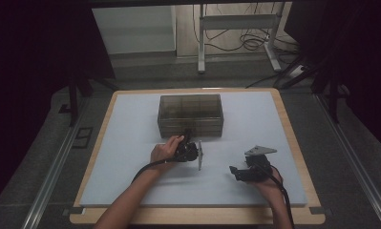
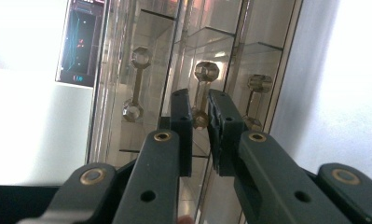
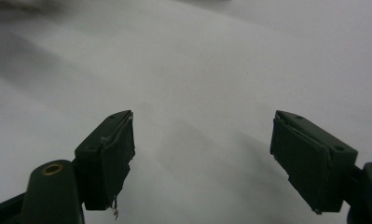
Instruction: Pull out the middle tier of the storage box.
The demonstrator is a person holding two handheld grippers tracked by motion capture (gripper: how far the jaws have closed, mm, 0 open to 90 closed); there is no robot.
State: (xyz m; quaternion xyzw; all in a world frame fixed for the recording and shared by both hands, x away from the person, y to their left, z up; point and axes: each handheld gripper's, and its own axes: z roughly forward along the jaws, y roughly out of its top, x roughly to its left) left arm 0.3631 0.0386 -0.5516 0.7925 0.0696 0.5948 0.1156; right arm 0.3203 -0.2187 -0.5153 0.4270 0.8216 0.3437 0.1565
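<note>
A smoky see-through drawer box (image 1: 190, 113) stands at the back middle of the white table top (image 1: 126, 143). My left gripper (image 1: 187, 133) is turned on its side against the box's front. In the left gripper view its jaws stand close together, and my left gripper (image 2: 200, 100) is shut on the middle drawer handle (image 2: 205, 73), a bar with faceted knobs. Two more such handles (image 2: 136, 84) (image 2: 259, 84) flank it. My right gripper (image 1: 234, 171) rests low at the front right, apart from the box. It stands open (image 3: 202, 140) over bare white surface.
The table top has a wooden rim (image 1: 293, 138). Behind the table, metal desk legs (image 1: 201, 47) and loose cables (image 1: 250, 40) lie on the floor. Dark curtains close off both sides.
</note>
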